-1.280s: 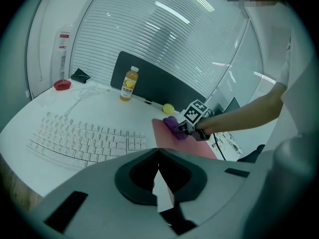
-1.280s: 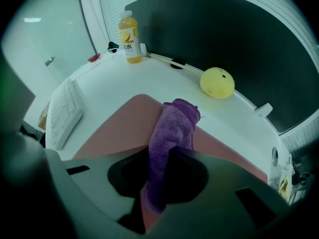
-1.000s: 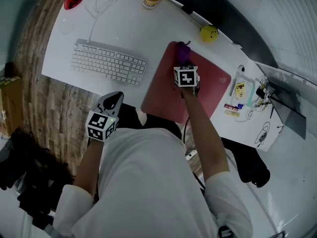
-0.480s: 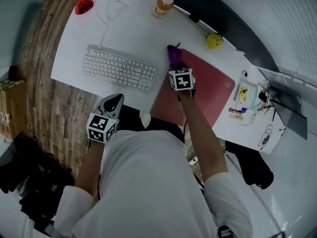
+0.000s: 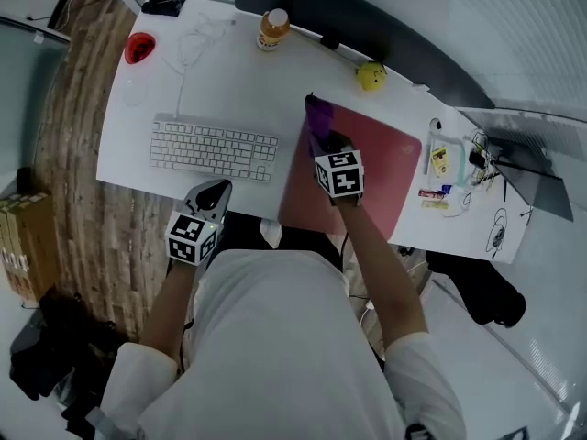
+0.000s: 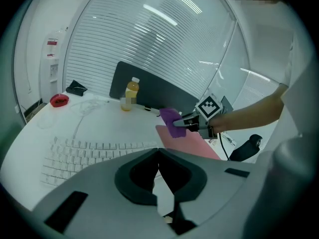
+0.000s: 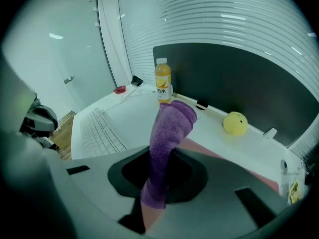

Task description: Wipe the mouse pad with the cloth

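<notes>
The pink mouse pad [image 5: 376, 177] lies on the white desk [image 5: 238, 81], right of the keyboard. My right gripper [image 5: 328, 145] is over the pad's left part, shut on the purple cloth [image 5: 318, 117]. The cloth's free end sticks out over the pad's far left corner. In the right gripper view the cloth [image 7: 169, 126] rises from between the jaws of that gripper [image 7: 153, 185], with the pad [image 7: 199, 146] beneath. My left gripper [image 5: 207, 194] hangs at the desk's front edge, shut and empty. In its own view that gripper [image 6: 159, 156] faces the cloth [image 6: 172, 122] and the pad [image 6: 187, 143].
A white keyboard [image 5: 214, 148] lies left of the pad. At the back stand an orange juice bottle [image 5: 272, 27], a yellow ball [image 5: 371, 76] and a dark partition [image 5: 385, 26]. A red object [image 5: 138, 48] and a white cable [image 5: 197, 35] are far left. Small items [image 5: 449, 177] lie right of the pad.
My right gripper with the cloth has drawn slightly back toward me along the pad's left side. The left gripper has stayed at the desk's front edge.
</notes>
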